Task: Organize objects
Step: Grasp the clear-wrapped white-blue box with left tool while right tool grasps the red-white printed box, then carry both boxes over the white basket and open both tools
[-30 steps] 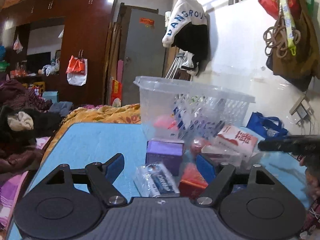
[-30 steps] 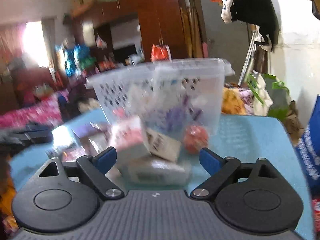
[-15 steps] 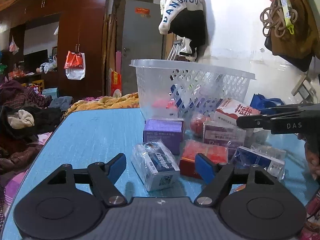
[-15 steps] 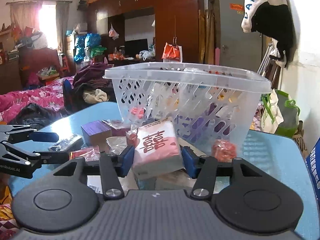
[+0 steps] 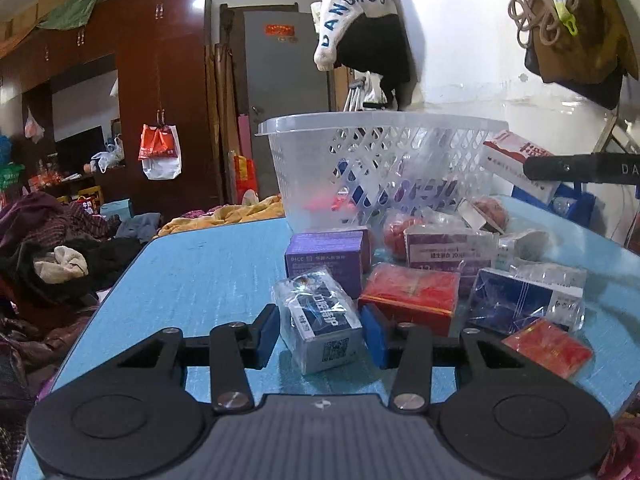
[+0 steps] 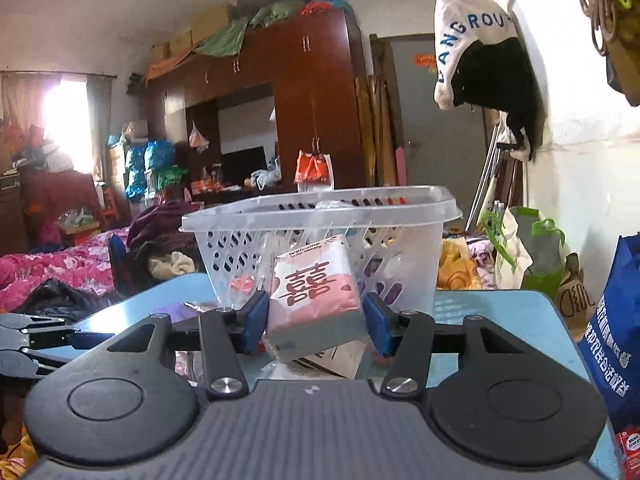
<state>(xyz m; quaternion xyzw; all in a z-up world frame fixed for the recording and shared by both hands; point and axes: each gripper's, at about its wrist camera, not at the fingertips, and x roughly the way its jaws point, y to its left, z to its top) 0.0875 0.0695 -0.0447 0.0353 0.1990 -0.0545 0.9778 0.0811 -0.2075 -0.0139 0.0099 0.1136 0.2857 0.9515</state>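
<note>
The left gripper (image 5: 320, 334) has just closed around the wrapped box (image 5: 318, 326), while the right gripper (image 6: 314, 322) now lifts the pink pack (image 6: 316, 296).

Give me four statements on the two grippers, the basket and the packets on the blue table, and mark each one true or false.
1. The right gripper holds a pink and white packet. True.
2. The clear basket lies tipped on its side. False: it stands upright.
3. The left gripper straddles a plastic-wrapped box on the blue table. True.
4. A purple box sits inside the basket. False: it stands on the table before it.
</note>
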